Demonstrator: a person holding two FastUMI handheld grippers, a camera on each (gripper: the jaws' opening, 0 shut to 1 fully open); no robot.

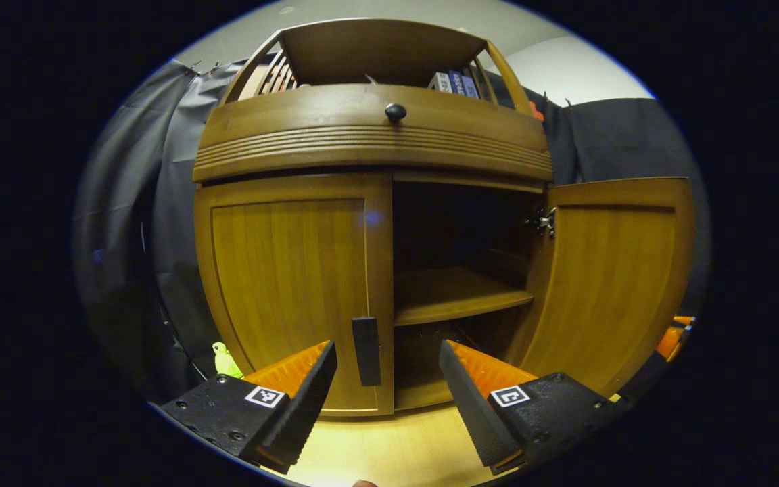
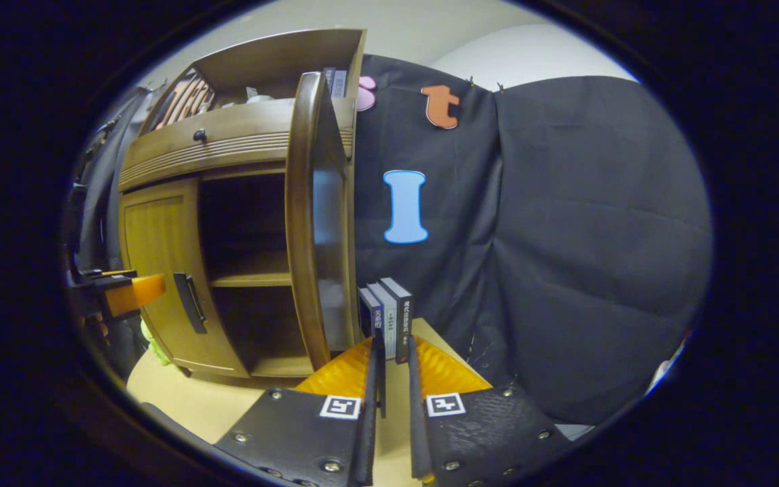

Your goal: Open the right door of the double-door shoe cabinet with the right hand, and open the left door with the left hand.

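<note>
1. In the left gripper view, the shoe cabinet (image 1: 369, 223) takes up the middle of the frame, standing on a pale wooden surface (image 1: 396, 450). A drawer with a round dark knob (image 1: 395, 111) runs across it above the doors, and books (image 1: 454, 82) stand on the open shelf at the top right.
2. A small yellow-green object (image 1: 225, 360) sits at the cabinet's lower left corner; what it is cannot be told.
3. In the right gripper view, a few upright books (image 2: 389, 325) stand on the surface just right of the open door, directly above the right gripper (image 2: 393, 399), with black cloth (image 2: 565, 237) behind.
4. The left gripper (image 1: 388, 379) points straight at the cabinet front, its fingers spread wide apart and holding nothing. The handle (image 1: 366, 350) of the left door (image 1: 291, 284) lies between them in the picture, touching neither.
5. The right gripper's fingers stand nearly together with a narrow gap, nothing gripped. It points past the right door's edge towards the books.
6. The left door is closed, flat to the front, its dark handle a vertical bar at the lower right edge.
7. The right door (image 1: 609, 277) is swung open to the right of the frame, upright on its hinge (image 1: 546, 220), baring a shelf (image 1: 460, 294) inside. In the right gripper view it shows edge-on, a tall vertical strip.
</note>
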